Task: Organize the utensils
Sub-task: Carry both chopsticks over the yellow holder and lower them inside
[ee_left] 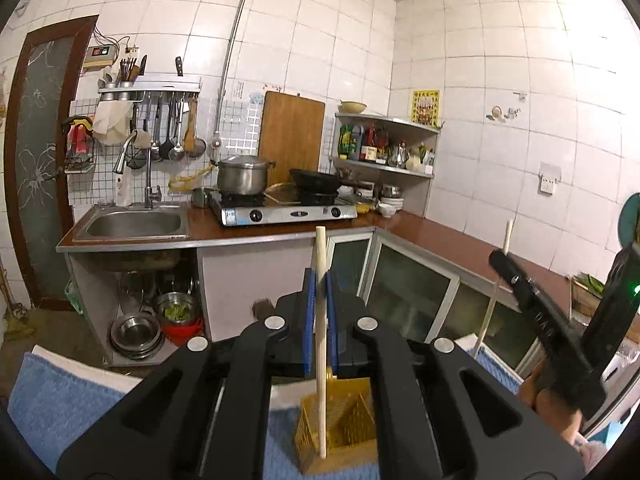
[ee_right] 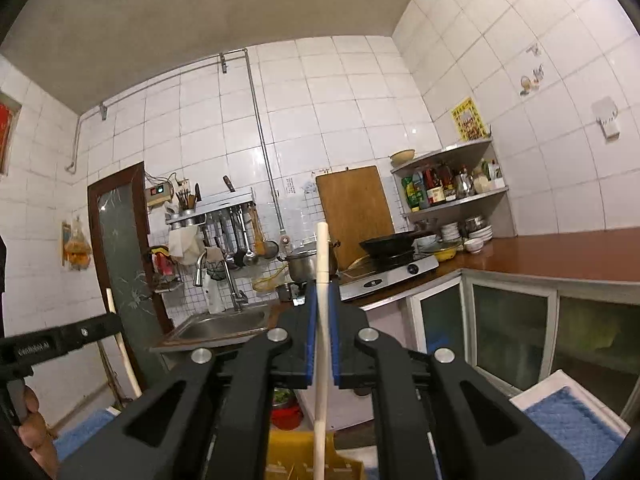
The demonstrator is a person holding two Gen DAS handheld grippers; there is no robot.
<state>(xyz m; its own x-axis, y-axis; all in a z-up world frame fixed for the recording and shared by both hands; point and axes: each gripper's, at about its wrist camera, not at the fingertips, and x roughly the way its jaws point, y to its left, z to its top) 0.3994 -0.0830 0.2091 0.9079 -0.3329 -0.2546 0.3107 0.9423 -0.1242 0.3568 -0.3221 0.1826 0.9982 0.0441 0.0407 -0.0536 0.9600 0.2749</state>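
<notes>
My left gripper is shut on a pale wooden chopstick that stands nearly upright between the blue pads; its lower end hangs over a yellow slotted utensil basket on a blue towel. My right gripper is shut on a second pale chopstick, also near upright, above the yellow basket. In the left wrist view the right gripper shows at the right with its chopstick. In the right wrist view the left gripper shows at the left edge with its chopstick.
A brown L-shaped counter carries a steel sink, a gas stove with a pot and a black wok, and a corner shelf of bottles. Bowls lie under the sink. A hand holds the left tool.
</notes>
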